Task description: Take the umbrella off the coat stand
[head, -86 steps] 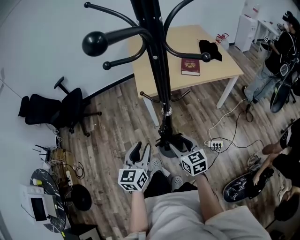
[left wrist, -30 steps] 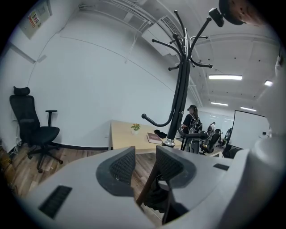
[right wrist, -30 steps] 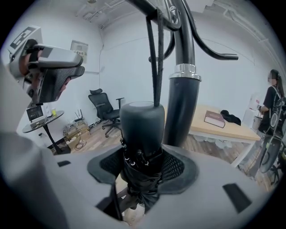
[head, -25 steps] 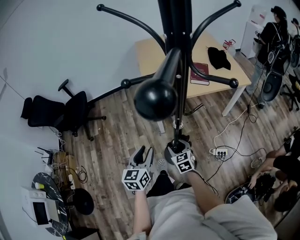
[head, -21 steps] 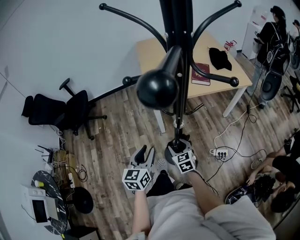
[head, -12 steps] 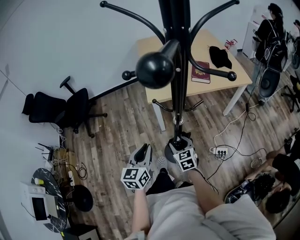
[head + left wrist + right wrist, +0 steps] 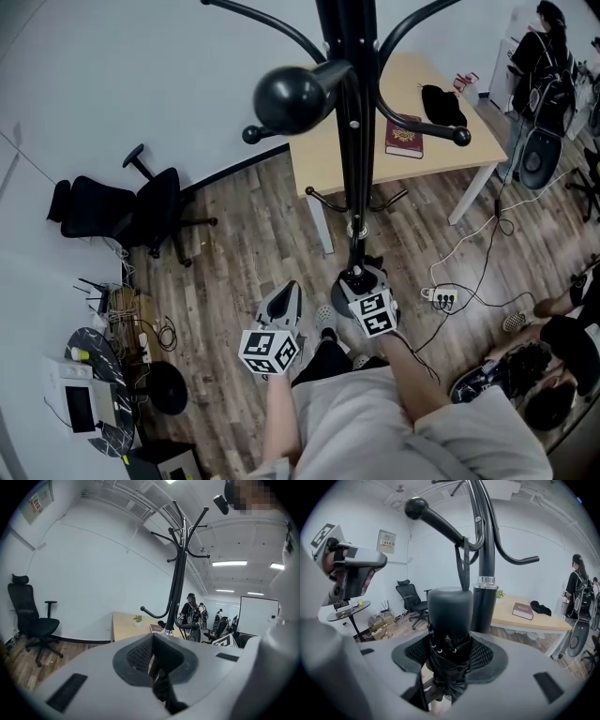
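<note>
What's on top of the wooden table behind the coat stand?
A dark red book, a black cloth item, a small red-and-white object near the far corner, and a small plant. The coat stand's pole covers a strip of the tabletop in the head view.

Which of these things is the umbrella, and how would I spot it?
Find the tall black coat stand by the wooden table. Right against its pole, the right claw grips the umbrella: a short, folded black bundle with a round handle, its strap running up to a hook, unlike the stand's bare metal arms.
</note>
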A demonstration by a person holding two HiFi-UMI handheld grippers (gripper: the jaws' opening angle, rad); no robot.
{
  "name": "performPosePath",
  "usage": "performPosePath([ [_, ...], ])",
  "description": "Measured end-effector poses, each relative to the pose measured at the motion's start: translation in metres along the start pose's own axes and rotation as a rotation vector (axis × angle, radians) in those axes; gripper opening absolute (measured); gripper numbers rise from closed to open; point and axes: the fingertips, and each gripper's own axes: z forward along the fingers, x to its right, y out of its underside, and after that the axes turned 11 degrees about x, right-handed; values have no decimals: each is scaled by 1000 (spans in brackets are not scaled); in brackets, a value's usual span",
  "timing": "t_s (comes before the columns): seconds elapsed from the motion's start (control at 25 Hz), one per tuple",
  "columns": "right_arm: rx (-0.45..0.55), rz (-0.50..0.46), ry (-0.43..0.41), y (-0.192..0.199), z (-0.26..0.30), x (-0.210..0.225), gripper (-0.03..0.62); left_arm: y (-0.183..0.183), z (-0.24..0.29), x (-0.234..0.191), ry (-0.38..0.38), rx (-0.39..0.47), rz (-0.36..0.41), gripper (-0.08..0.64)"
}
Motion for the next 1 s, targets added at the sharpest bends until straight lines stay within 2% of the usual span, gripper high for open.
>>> performPosePath([
  [0.48,25,1,-11,-18,-11,-6,230,-2,-21,-7,-70,8,-8,20],
  [1.0,68,-19,-21,-39,-22,-14,230,7,-38,-3,-80,8,-19,21],
])
